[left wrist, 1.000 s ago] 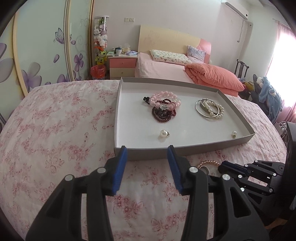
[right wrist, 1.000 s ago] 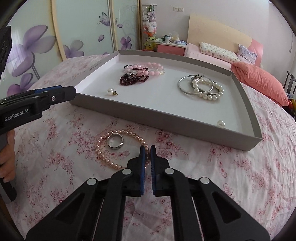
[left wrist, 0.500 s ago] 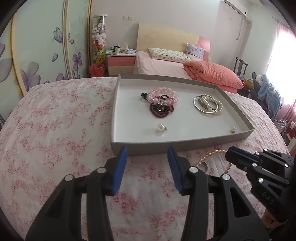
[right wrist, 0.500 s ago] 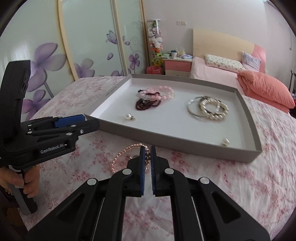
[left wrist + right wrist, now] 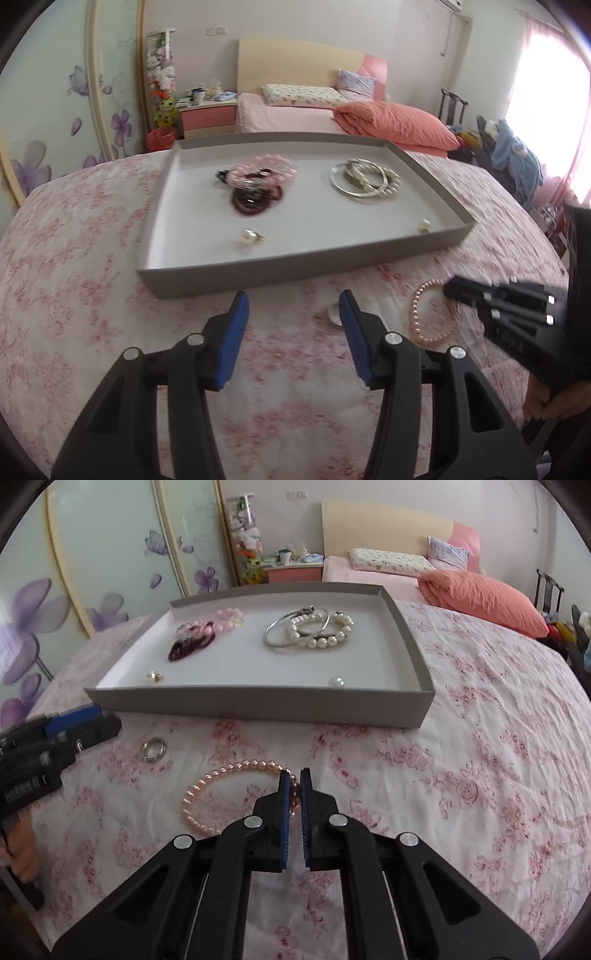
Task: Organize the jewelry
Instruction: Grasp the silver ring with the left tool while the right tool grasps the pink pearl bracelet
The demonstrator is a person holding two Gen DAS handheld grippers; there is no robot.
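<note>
On the flowered bedspread (image 5: 480, 738) before the tray's (image 5: 258, 705) near wall, the right gripper (image 5: 294, 775) pinches the pink bracelet (image 5: 207, 790) while the left gripper (image 5: 293, 299) gapes beside the ring (image 5: 154, 748); beads might slip.

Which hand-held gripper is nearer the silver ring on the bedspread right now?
Left. The left hand-held gripper has the silver ring just beside its right fingertip; the right hand-held gripper sits farther off, closed on the pink pearl bracelet.

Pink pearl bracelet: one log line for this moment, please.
right gripper: shut on pink pearl bracelet, on bedspread | left gripper: open, empty | silver ring: loose, outside tray
</note>
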